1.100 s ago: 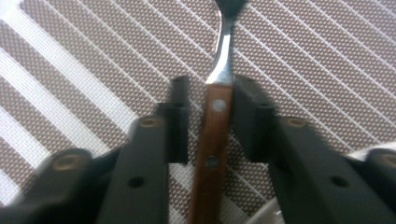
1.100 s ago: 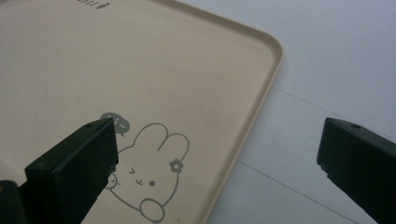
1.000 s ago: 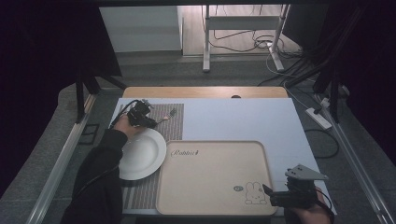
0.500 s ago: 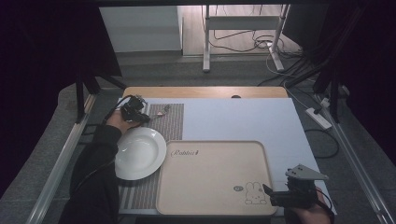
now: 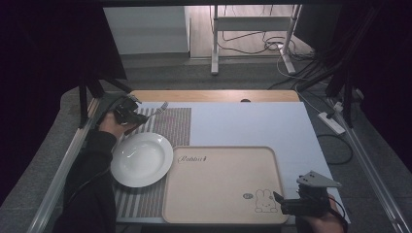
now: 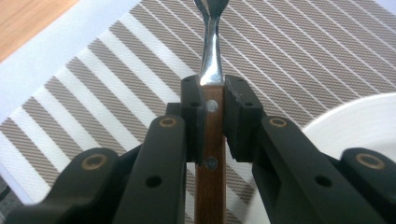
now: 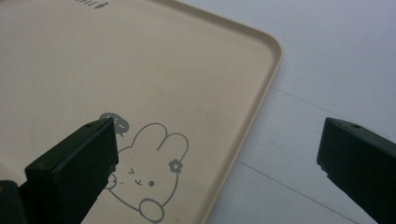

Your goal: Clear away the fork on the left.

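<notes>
My left gripper (image 5: 127,113) is at the far left of the table, over the striped placemat (image 5: 177,124). It is shut on a fork (image 5: 159,108) whose tines point right. In the left gripper view both jaws clamp the fork's brown wooden handle (image 6: 214,140), and the metal neck runs up and out of the frame. A white plate (image 5: 142,159) sits on the mat just nearer than the fork. My right gripper (image 5: 286,204) hovers open at the near right corner of a beige tray (image 5: 218,194). Its jaws (image 7: 217,135) stand wide apart over the rabbit drawing (image 7: 149,172).
The tray has a low raised rim (image 7: 261,98) and nothing lies in it. Pale blue table cover (image 5: 252,121) stretches behind and to the right of it. A wooden strip (image 5: 214,95) edges the far side. Metal rails run along both sides of the table.
My left gripper has carried the fork leftward and a little farther back along the placemat. The right gripper has stayed where it was, still open.
</notes>
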